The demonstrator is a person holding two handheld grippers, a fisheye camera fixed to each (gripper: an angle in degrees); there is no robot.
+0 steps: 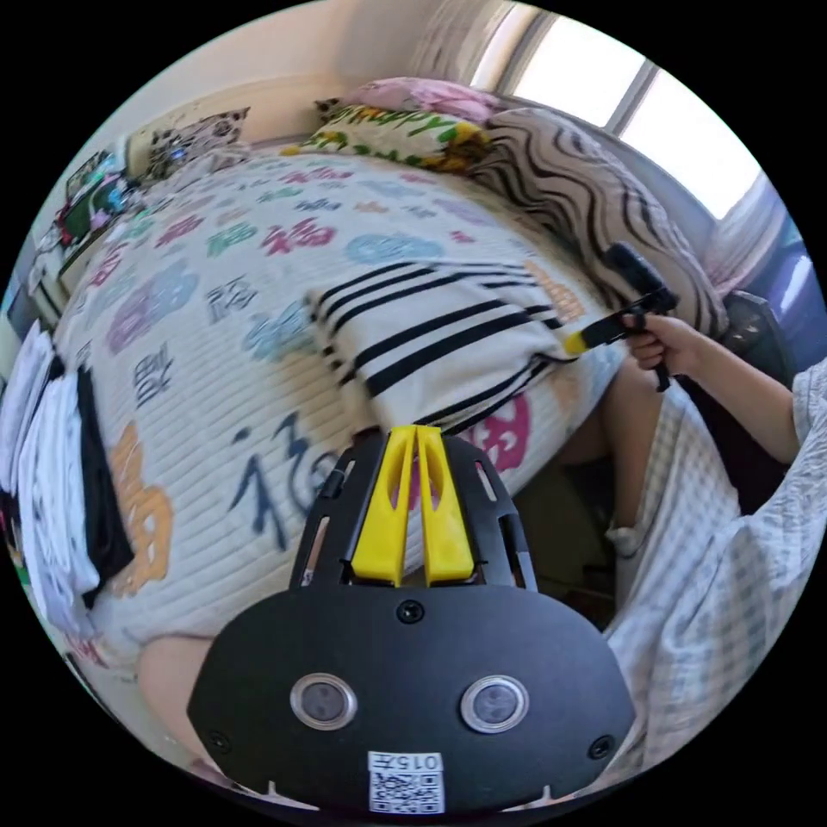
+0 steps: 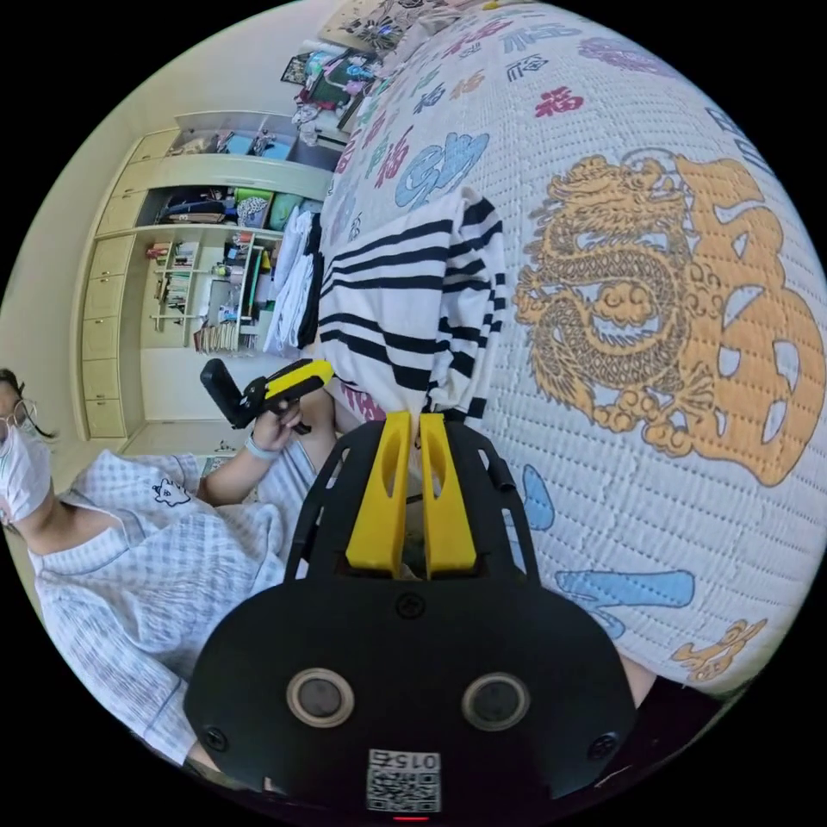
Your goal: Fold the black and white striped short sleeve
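The black and white striped short sleeve (image 1: 435, 340) lies partly folded on the bed (image 1: 189, 345), near its edge on the patterned quilt, with a pile of folded clothes (image 1: 47, 482) well apart at the bed's left edge. The left tool (image 1: 416, 435) has its yellow jaws drawn together at the shirt's near hem, though whether cloth sits between them I cannot tell. The right tool (image 2: 413, 424) has its jaws closed on the shirt's bunched corner (image 2: 431, 398)
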